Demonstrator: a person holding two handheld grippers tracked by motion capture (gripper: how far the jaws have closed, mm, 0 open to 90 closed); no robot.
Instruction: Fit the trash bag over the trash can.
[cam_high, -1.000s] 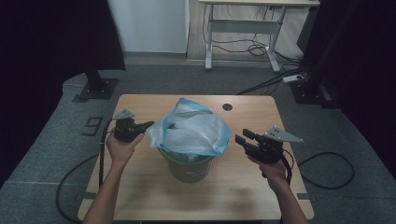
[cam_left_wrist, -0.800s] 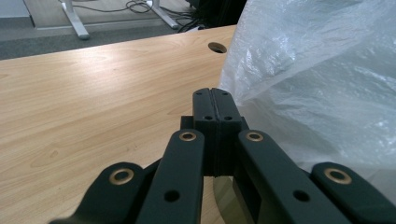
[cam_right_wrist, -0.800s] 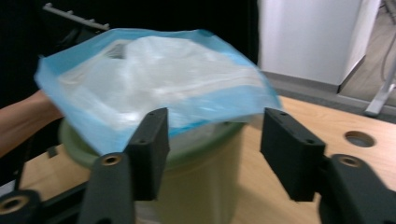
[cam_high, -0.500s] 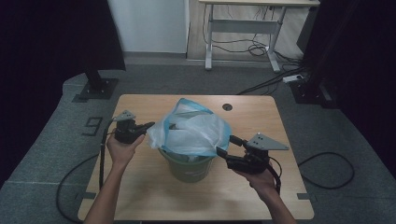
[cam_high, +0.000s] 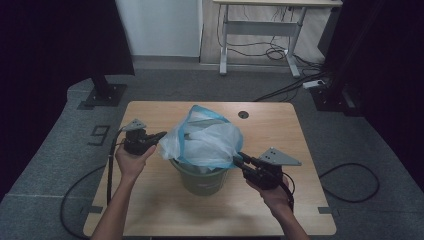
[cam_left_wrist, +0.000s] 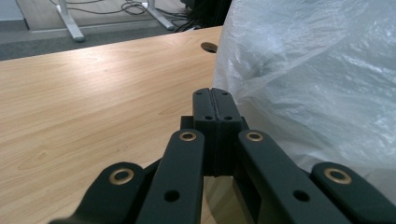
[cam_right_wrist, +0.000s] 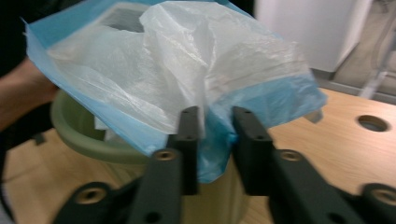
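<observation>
A dull green bucket (cam_high: 200, 182) stands mid-table, and a translucent white bag with a blue rim (cam_high: 205, 140) billows out of its top. My left gripper (cam_high: 161, 135) is shut, its tips against the bag's left edge. In the left gripper view the jaws (cam_left_wrist: 215, 93) meet flat beside the bag (cam_left_wrist: 317, 84); whether film is pinched I cannot tell. My right gripper (cam_high: 237, 157) is at the bag's lower right edge. Its jaws (cam_right_wrist: 217, 114) have just been closing. A fold of the blue rim (cam_right_wrist: 215, 140) hangs between them with a gap still showing, above the bucket (cam_right_wrist: 84, 140).
The wooden table (cam_high: 150, 210) has a round cable hole (cam_high: 243, 114) at its back. A black stand base (cam_high: 102, 95) sits on the floor at back left, a desk frame (cam_high: 260, 30) farther behind. Cables trail off both sides of the table.
My right gripper moved left from the table's right side to the bag's lower right edge. Its jaws widened, then narrowed around the blue rim. The left hand stayed put.
</observation>
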